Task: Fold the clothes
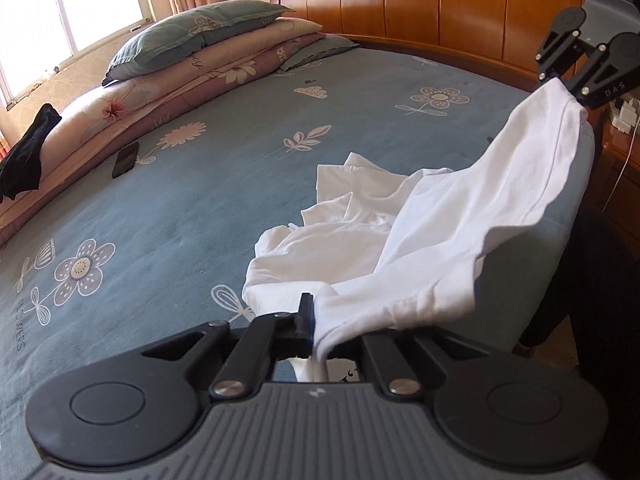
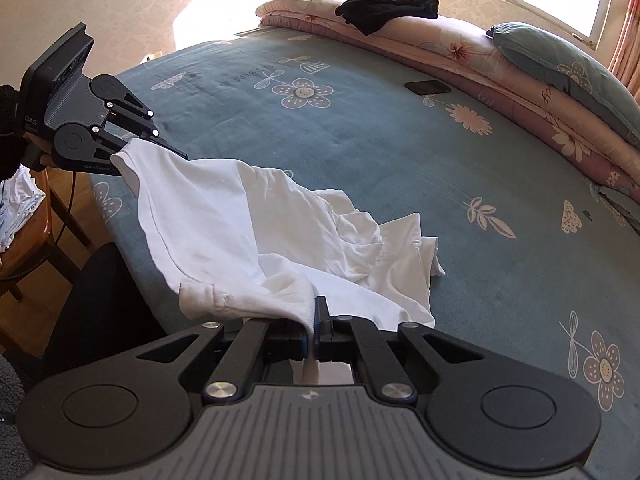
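A white shirt lies crumpled near the edge of the blue flowered bedsheet, its hem lifted and stretched between both grippers. My left gripper is shut on one corner of the hem; in the right wrist view the same gripper shows at the left, pinching the cloth. My right gripper is shut on the other corner, and it appears at the upper right of the left wrist view. The rest of the shirt sags in folds on the bed.
Folded quilts and pillows line the far side of the bed. A black garment lies on them, and a dark phone lies on the sheet. A wooden headboard, a chair with white cloth.
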Demonstrator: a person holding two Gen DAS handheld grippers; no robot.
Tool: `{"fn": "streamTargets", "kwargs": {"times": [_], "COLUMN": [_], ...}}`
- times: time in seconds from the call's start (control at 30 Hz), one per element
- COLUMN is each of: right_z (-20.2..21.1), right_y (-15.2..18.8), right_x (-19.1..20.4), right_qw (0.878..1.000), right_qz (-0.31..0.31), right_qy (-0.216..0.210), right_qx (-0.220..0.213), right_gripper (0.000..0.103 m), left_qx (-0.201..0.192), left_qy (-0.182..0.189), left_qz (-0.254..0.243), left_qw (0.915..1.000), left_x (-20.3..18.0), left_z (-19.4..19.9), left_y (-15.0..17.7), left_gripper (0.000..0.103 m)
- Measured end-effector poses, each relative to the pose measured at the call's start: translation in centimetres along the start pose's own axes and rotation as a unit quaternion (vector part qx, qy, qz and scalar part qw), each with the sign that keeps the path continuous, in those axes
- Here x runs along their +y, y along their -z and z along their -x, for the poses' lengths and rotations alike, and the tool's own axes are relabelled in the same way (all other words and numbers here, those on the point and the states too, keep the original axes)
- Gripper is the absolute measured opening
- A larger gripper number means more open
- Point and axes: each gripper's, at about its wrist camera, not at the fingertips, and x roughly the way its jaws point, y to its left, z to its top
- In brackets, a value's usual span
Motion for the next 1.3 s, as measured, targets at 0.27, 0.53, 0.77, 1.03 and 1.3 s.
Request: {"fn": "streamTargets", "kwargs": {"times": [0.27, 0.53, 0.77, 1.03, 1.3], "right_z": [0.2, 4.2, 10.6, 17.7, 22.2], "right_y": [0.1, -1.5, -4.2, -7.0, -9.3], "right_x": [-0.2, -0.6, -1.5, -0.5, 0.2], "right_qw": [1.0, 0.998, 0.988, 0.966, 0.952], "right_qz": [-0.003, 0.022, 0.026, 0.055, 0.076], "right_qy": [0.013, 0.045, 0.092, 0.13, 0.151], "right_qx": [0.001, -0.036, -0.118, -0.217, -0.254], "right_gripper": [0.004, 0.004, 0.003, 0.003, 0.003], "left_qx": [0.002, -0.026, -0.08, -0.171, -0.202], "left_qy": [-0.037, -0.084, -0.14, -0.208, -0.241], "left_qz": [-0.062, -0.086, -0.098, -0.095, -0.108], "left_qw": [0.9974, 0.9924, 0.982, 0.9585, 0.9432], "left_x": [-2.4, -2.3, -1.3, -0.9, -1.0], "left_z": [0.3, 3.7, 9.3, 16.8, 21.8], "left_y": [-1.2, -3.9, -7.3, -11.6, -14.5], "left_gripper": [0.0, 0.0, 0.0, 0.001, 0.002]}}
